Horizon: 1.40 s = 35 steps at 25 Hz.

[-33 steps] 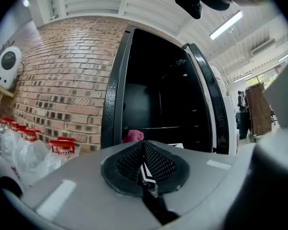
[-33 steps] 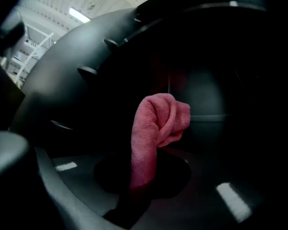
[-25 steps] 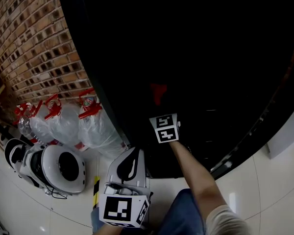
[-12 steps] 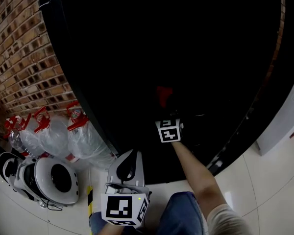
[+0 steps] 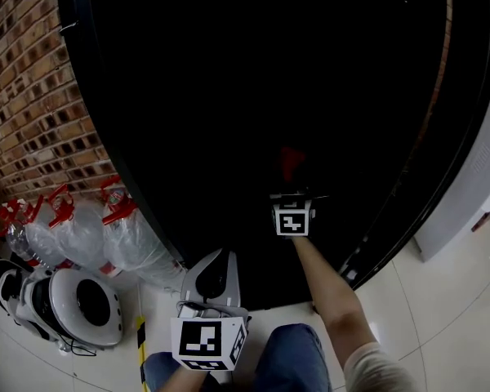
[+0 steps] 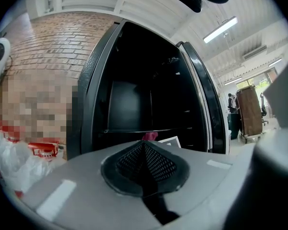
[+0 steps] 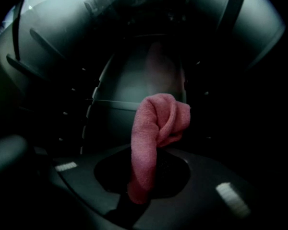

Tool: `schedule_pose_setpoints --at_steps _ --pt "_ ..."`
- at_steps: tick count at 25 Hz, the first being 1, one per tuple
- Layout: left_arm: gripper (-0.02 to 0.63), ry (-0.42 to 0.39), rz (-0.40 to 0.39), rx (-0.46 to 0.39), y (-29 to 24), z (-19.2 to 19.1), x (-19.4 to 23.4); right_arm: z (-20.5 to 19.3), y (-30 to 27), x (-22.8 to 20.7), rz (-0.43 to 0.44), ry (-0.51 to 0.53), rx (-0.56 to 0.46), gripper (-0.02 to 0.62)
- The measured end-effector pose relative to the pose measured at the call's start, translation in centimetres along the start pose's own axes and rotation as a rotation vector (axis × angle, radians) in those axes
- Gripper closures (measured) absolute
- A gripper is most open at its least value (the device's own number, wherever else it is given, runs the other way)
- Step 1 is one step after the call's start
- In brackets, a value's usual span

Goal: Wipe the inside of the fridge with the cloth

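Note:
The open black fridge (image 5: pixel 253 96) fills the upper head view, its inside dark. My right gripper (image 5: pixel 292 207) reaches into it, shut on a pink cloth (image 7: pixel 156 128) that sticks up from the jaws and folds over at the top; the cloth (image 5: pixel 291 163) shows faintly red in the head view. Ahead of it in the right gripper view are the fridge's back wall and a shelf edge (image 7: pixel 113 102). My left gripper (image 5: pixel 212 280) hangs low outside the fridge, its jaws shut with nothing between them. In the left gripper view the fridge opening (image 6: pixel 144 109) lies ahead.
A brick wall (image 5: pixel 24 96) stands left of the fridge. Large water bottles (image 5: pixel 114 231) with red caps sit on the floor by it, next to a white round appliance (image 5: pixel 73 305). The fridge door (image 5: pixel 465 137) stands open at the right. The tiled floor (image 5: pixel 449 300) is white.
My right gripper with the cloth has moved a little right and deeper into the fridge. The head view has shifted, so bottles and appliance lie lower left. The left gripper stays low.

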<state>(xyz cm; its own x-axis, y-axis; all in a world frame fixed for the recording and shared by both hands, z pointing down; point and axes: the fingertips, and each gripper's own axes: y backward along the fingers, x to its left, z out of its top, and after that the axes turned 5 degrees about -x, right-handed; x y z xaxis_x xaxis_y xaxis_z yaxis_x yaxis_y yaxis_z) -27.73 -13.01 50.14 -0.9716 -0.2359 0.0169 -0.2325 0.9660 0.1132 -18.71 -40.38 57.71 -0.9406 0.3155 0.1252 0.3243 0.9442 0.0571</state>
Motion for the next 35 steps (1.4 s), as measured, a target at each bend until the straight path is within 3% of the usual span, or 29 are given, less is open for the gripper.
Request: schedule_pose_setpoints --at_steps 6,24,31,35 --pt "0.597 0.012 0.010 0.003 -1.3 0.0 -0.5 0.8 2.6 0.0 0.019 0.013 -0.002 0.537" --pt "0.597 0.012 -0.047 0.025 -5.3 -1.8 -5.5 3.3 19.3 0.2 0.057 -0.070 -0.109 0.537" --pt "0.597 -0.014 -0.088 -0.020 -6.3 -1.1 -6.9 7.7 21.6 0.4 0.098 -0.071 -0.198 0.537" --pt "0.597 -0.021 -0.089 -0.015 -7.5 1.5 -6.7 11.1 21.5 1.1 0.147 -0.062 -0.173 0.537"
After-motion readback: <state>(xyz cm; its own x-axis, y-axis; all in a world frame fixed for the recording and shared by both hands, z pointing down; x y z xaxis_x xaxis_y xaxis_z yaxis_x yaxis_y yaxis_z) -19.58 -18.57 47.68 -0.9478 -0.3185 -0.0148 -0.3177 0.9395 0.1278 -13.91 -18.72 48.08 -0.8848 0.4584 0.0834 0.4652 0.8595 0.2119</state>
